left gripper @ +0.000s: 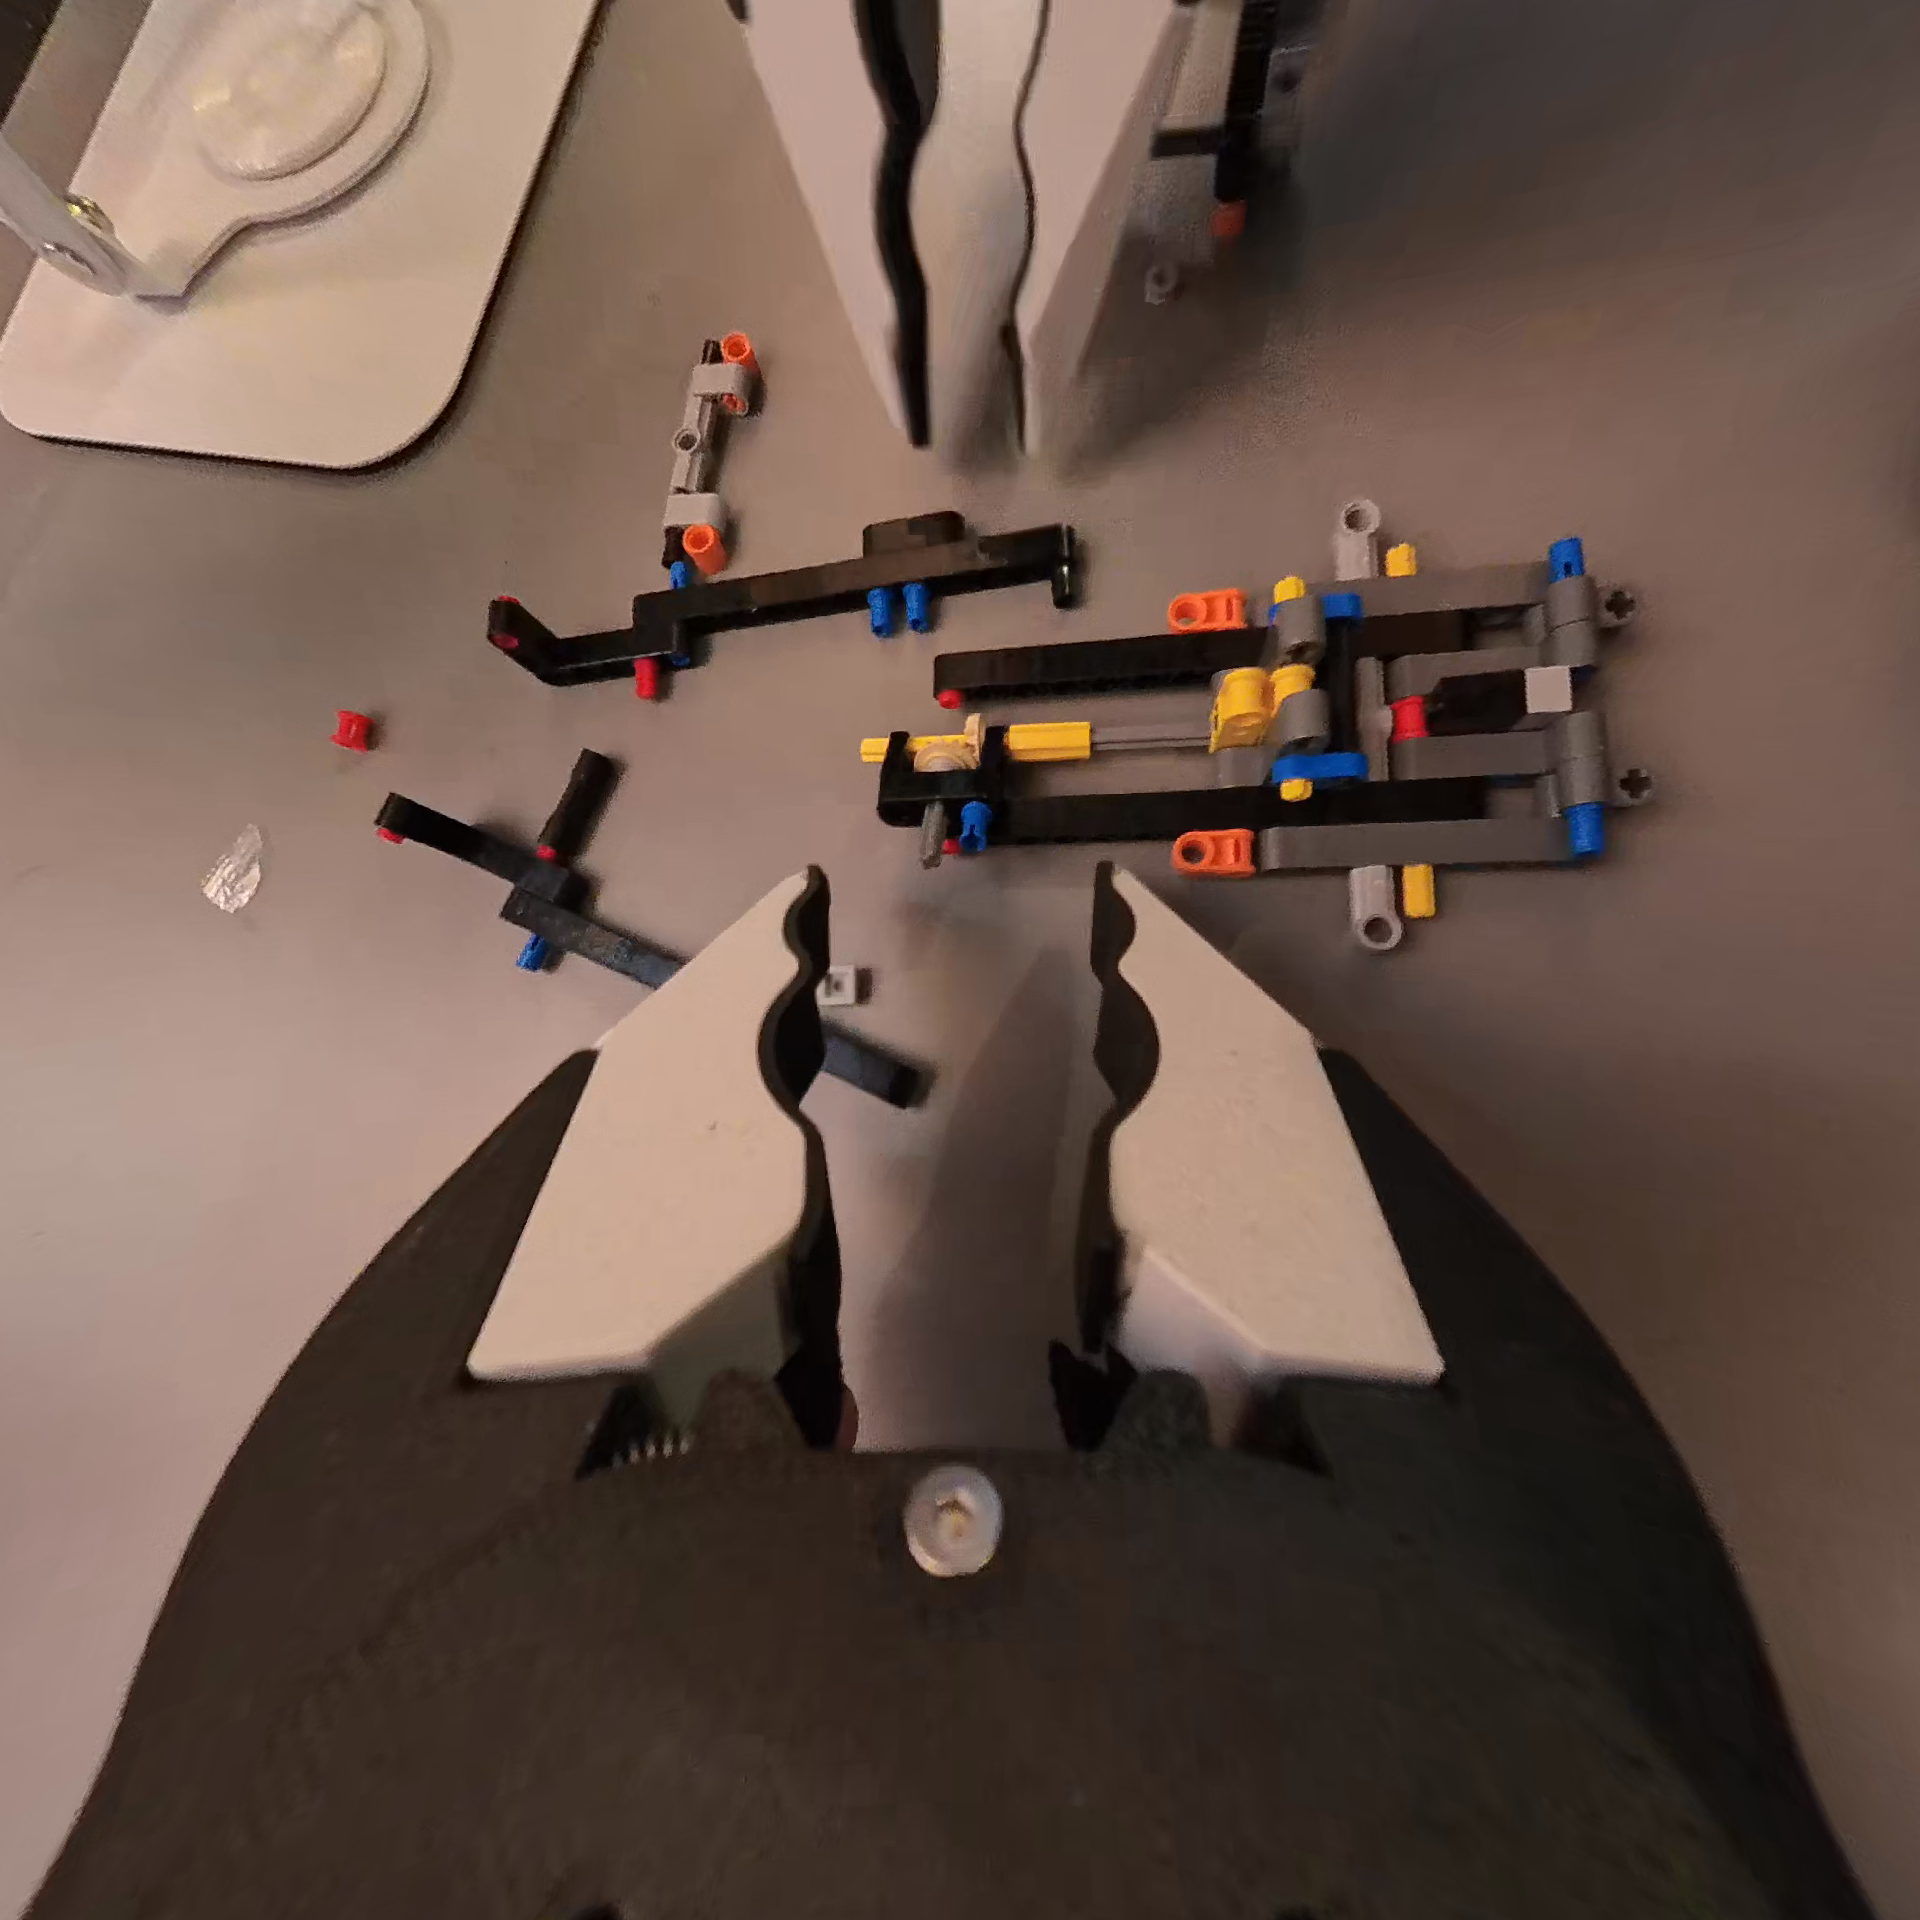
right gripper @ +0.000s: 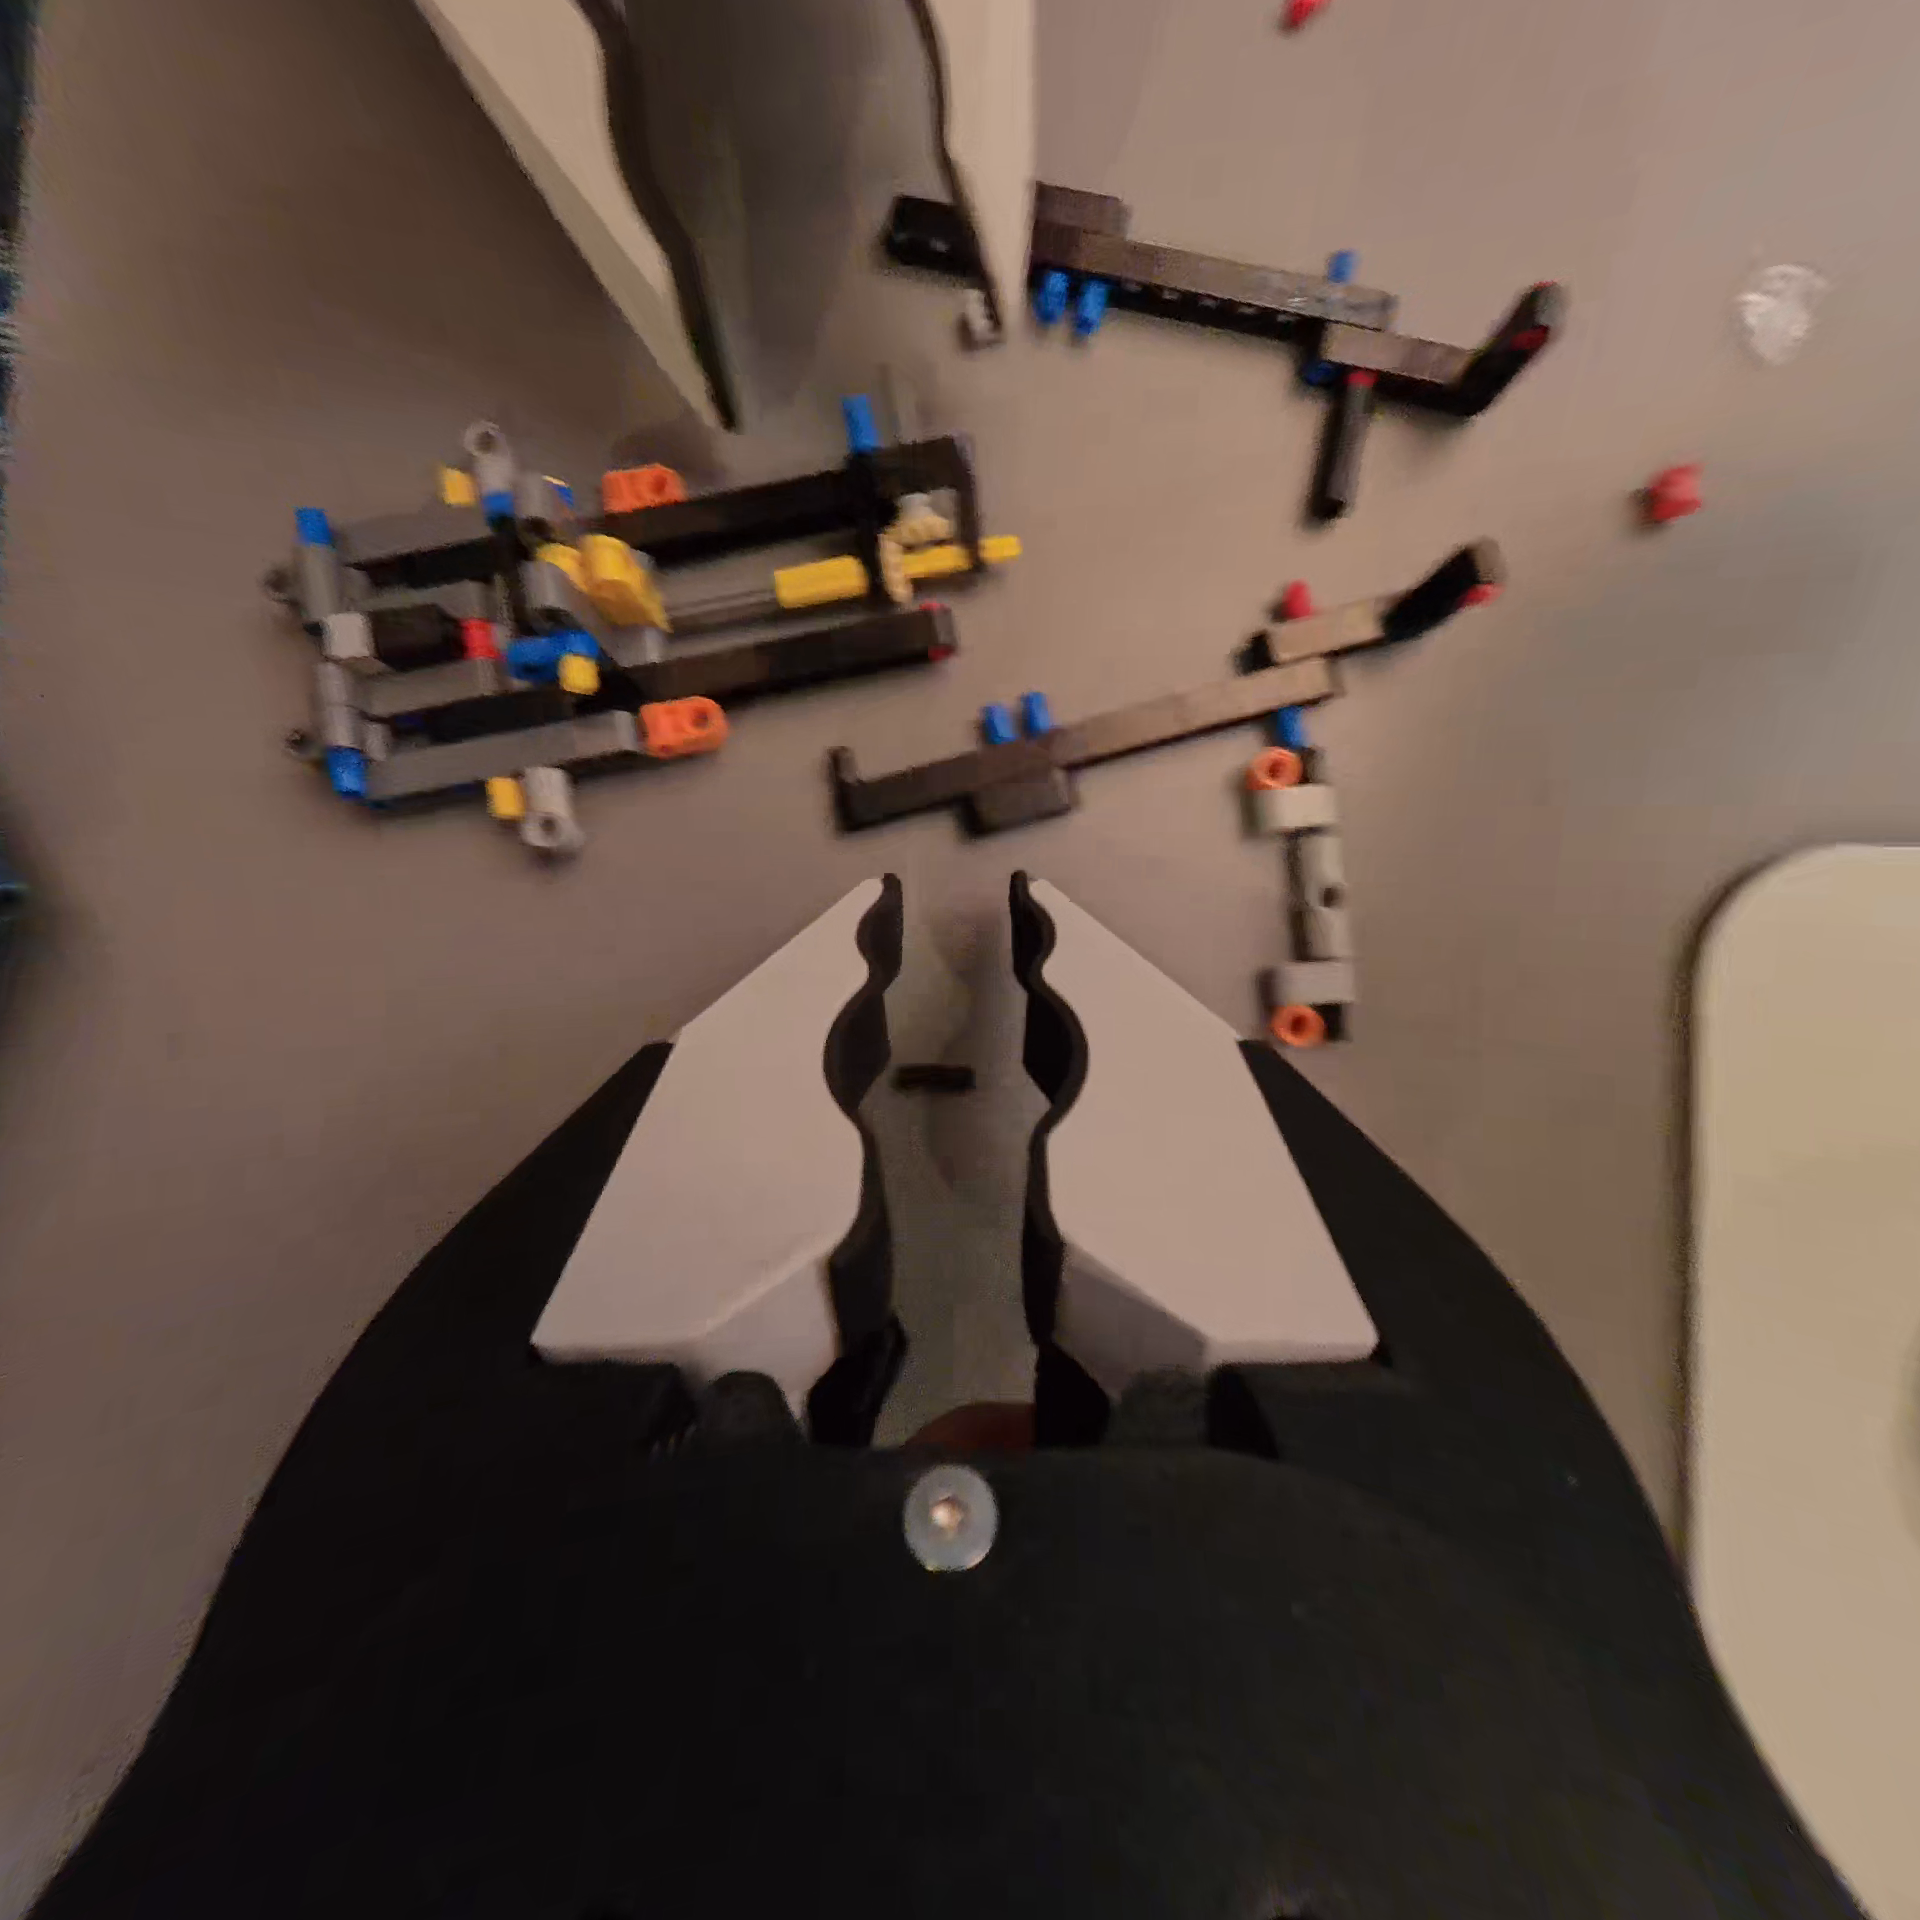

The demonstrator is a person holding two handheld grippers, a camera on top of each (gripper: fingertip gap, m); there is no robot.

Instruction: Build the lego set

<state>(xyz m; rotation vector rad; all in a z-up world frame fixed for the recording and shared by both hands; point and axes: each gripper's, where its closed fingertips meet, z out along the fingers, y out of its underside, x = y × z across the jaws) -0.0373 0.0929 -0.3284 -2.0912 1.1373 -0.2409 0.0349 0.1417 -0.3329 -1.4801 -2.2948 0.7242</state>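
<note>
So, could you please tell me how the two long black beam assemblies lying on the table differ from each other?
The upper black beam assembly lies clear of both grippers, while the lower black beam assembly runs under the left gripper. The upper one carries a pair of blue pins side by side; the lower one shows a single blue pin and a short black piece crossing it. Both are black, angled at one end, with red pins.

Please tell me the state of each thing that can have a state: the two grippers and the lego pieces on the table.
Left gripper: open, empty, above the table.
Right gripper: open, narrower gap, empty.
Big colourful lego assembly: partly built, flat on the table, untouched.
Long black beam assembly: lying flat, separate from the big one.
Crossed black beam assembly: lying flat, partly hidden by the left gripper's finger.
Small grey and orange assembly: lying flat.
Red bush: loose, alone.
</note>
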